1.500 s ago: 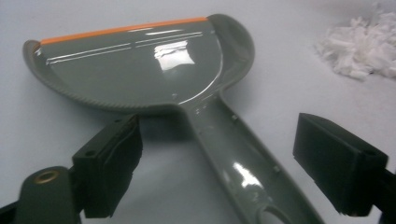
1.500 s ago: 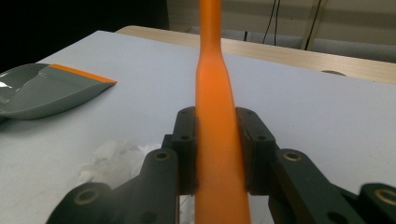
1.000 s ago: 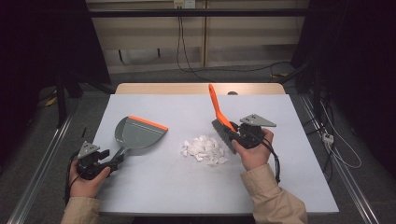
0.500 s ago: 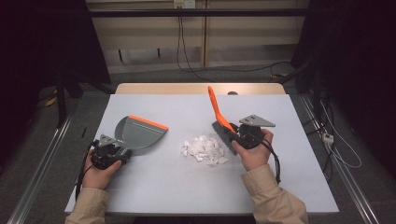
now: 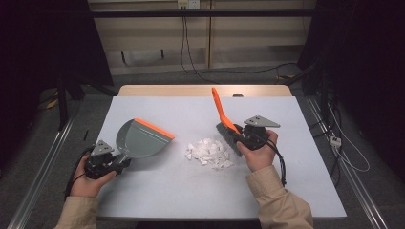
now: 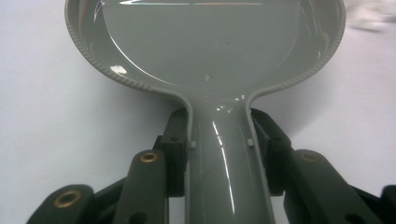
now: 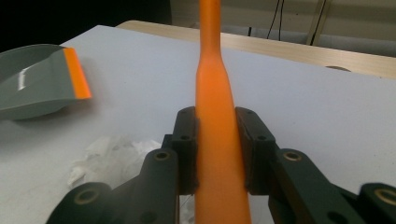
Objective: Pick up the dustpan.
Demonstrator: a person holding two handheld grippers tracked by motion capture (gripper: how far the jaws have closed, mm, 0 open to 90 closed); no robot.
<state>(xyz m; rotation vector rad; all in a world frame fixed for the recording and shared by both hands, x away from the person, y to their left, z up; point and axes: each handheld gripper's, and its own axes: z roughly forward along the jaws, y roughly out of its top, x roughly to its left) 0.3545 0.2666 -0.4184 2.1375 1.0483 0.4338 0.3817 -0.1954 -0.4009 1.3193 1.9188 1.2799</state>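
My left gripper (image 5: pixel 119 163) has just been closing its jaws, and now they clamp the handle of the grey dustpan (image 5: pixel 138 140); in the left gripper view the pads (image 6: pixel 176 154) press against both sides of that glossy handle, with the round pan (image 6: pixel 205 42) spreading out ahead of them over the pale table (image 6: pixel 51 121). From the high view I see the dustpan lying flat on the table's left half, its orange lip (image 5: pixel 154 128) turned toward the middle, where a small heap of white paper scraps (image 5: pixel 208 153) sits on the table (image 5: pixel 191 200). The heap lies between the two tools, just beside the brush's bristles and a little apart from the dustpan's lip. My right gripper (image 5: pixel 242 138) is closed on the orange handle of the brush (image 5: pixel 220 110); in the right gripper view the handle (image 7: pixel 217 140) runs straight up between the two black jaws, which hold it tight on either side. The brush stands tilted, handle rising away from me and leaning left in the high view, with its dark bristle head (image 5: pixel 225 135) low at the right edge of the scraps; whether the bristles actually touch the table I can't tell. The right gripper view also catches the dustpan (image 7: pixel 32 79) off to its left and the scraps (image 7: pixel 112 156) low beside the jaws. My hands (image 5: pixel 258 155) grip each tool body from the near edge of the table.
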